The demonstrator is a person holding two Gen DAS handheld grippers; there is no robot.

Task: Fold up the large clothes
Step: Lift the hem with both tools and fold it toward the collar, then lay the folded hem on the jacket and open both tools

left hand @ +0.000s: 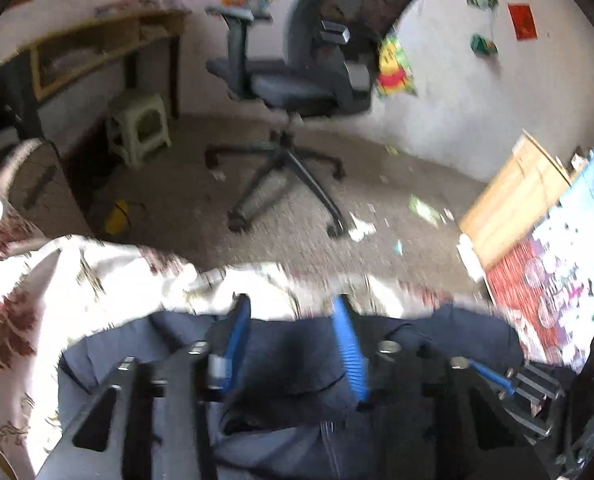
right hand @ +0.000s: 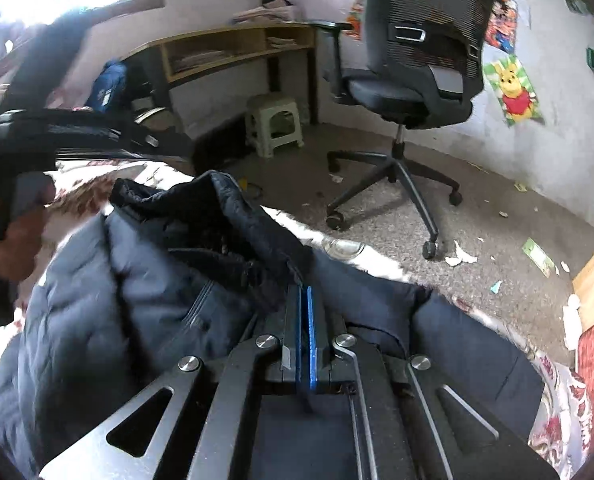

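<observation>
A dark navy padded jacket [right hand: 145, 300] lies on a bed with a white and red flowered sheet [left hand: 25, 300]. In the left wrist view my left gripper [left hand: 293, 312] is open, its blue pads [left hand: 351, 356] spread wide just above the jacket [left hand: 293, 364] near the bed's edge. In the right wrist view my right gripper [right hand: 304, 292] is shut, and a fold of jacket cloth near the collar sits between its blue pads [right hand: 311, 340]. The left gripper and the hand holding it show at the far left of the right wrist view [right hand: 13, 216].
A black office chair [right hand: 413, 80] stands on the littered grey floor [right hand: 377, 240] beyond the bed. A small pale stool [right hand: 275, 124] sits under a wooden desk [right hand: 225, 48]. A wooden cabinet [left hand: 513, 196] stands at the right. Posters hang on the wall.
</observation>
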